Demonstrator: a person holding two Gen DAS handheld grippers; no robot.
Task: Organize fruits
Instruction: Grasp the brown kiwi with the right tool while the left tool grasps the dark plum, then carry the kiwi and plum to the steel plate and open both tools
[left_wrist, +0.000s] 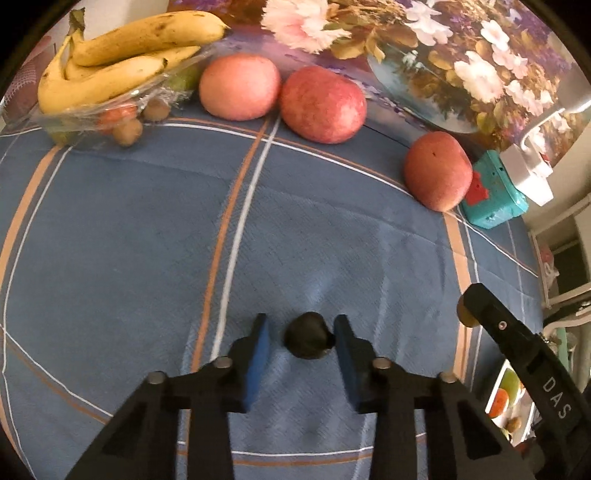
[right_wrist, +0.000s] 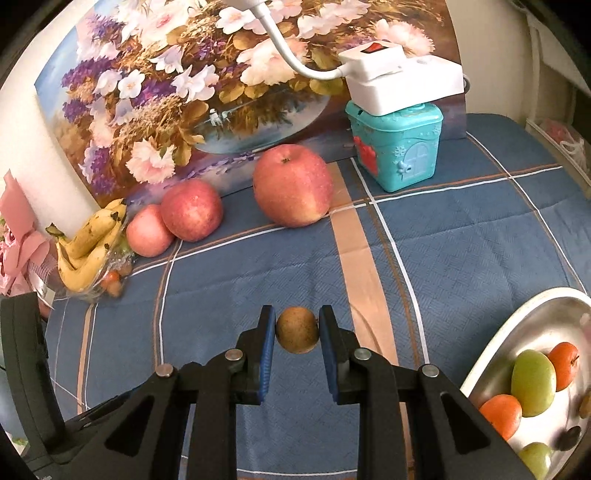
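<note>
Fingers (right_wrist: 266, 343) of right gripper (right_wrist: 297, 332) clamped on small brown fruit (right_wrist: 297, 329); left gripper (left_wrist: 301, 338) bracketing dark fruit (left_wrist: 308, 335), contact unclear. Best carried level toward metal tray (right_wrist: 517, 325) at three o'clock.

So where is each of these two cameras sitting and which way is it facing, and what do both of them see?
Left wrist: sits on the left gripper, looking down along its fingers at a small dark fruit over the blue tablecloth; the right gripper's body shows at the right edge.
Right wrist: sits on the right gripper, looking down along its fingers at a small brown fruit clamped between them; a metal tray lies to the right.
Shared: three apples, bananas, teal box, flower painting.
</note>
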